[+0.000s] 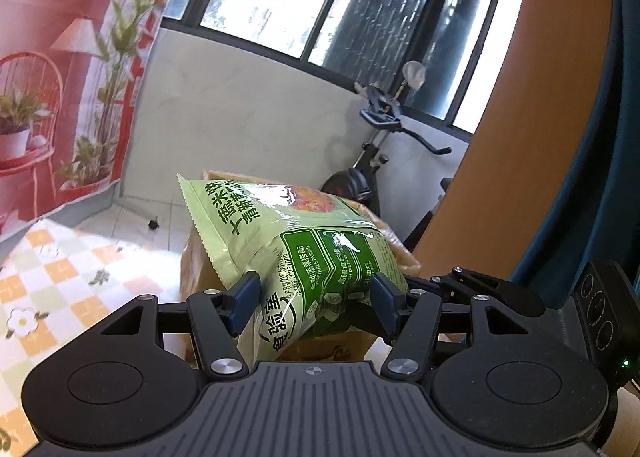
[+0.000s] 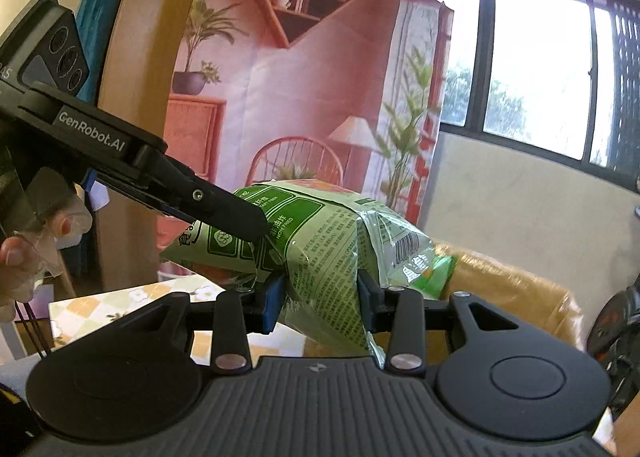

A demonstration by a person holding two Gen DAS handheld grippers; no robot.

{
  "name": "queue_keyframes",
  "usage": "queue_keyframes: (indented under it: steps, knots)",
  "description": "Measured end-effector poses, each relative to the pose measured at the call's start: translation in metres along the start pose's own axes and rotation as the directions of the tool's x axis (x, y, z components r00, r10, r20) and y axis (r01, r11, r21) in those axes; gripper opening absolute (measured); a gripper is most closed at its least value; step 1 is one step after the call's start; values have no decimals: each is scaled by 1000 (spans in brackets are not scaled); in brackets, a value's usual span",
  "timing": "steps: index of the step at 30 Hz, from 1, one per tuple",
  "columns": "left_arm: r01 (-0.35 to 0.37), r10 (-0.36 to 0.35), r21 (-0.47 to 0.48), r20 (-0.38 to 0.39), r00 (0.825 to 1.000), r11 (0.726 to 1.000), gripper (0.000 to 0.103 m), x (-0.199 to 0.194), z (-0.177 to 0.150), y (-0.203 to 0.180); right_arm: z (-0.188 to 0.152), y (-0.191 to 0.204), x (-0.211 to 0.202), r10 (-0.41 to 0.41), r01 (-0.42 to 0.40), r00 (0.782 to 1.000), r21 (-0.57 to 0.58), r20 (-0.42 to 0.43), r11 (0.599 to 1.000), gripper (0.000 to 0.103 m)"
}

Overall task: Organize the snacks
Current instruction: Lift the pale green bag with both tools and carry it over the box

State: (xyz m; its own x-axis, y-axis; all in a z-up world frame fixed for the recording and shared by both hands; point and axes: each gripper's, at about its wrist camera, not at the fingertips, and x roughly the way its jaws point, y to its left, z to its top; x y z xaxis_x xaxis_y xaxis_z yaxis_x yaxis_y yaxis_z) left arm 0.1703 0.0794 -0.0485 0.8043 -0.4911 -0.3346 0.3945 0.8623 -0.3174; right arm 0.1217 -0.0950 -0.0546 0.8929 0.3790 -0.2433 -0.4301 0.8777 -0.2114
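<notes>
A light green snack bag (image 1: 304, 253) with dark green panels hangs in the air, gripped by both tools. My left gripper (image 1: 316, 293) is shut on one end of it, its blue pads pressing the bag from both sides. My right gripper (image 2: 320, 295) is shut on the crumpled other end of the same bag (image 2: 320, 241). In the right wrist view, one of the left gripper's fingers (image 2: 236, 209) lies against the bag's top left, and a hand (image 2: 20, 257) in a clear glove holds that tool. Below the bag stands a brown cardboard box (image 1: 200, 273), also visible in the right wrist view (image 2: 512, 277).
A checkered floral tablecloth (image 1: 60, 277) covers the surface to the left of the box. An exercise bike (image 1: 372, 161) stands by the white wall under the window. A wooden panel (image 1: 520, 137) rises on the right. A pink printed backdrop (image 2: 320, 77) hangs behind.
</notes>
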Motion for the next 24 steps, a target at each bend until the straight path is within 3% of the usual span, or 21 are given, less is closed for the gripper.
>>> queue_keyframes:
  steps: [13, 24]
  knots:
    - [124, -123, 36, -23, 992, 992, 63, 55, 34, -7, 8, -54, 4, -94, 93, 995, 34, 16, 995, 40]
    - [192, -191, -5, -115, 975, 981, 63, 132, 52, -2, 5, -120, 30, -164, 167, 985, 41, -59, 985, 40]
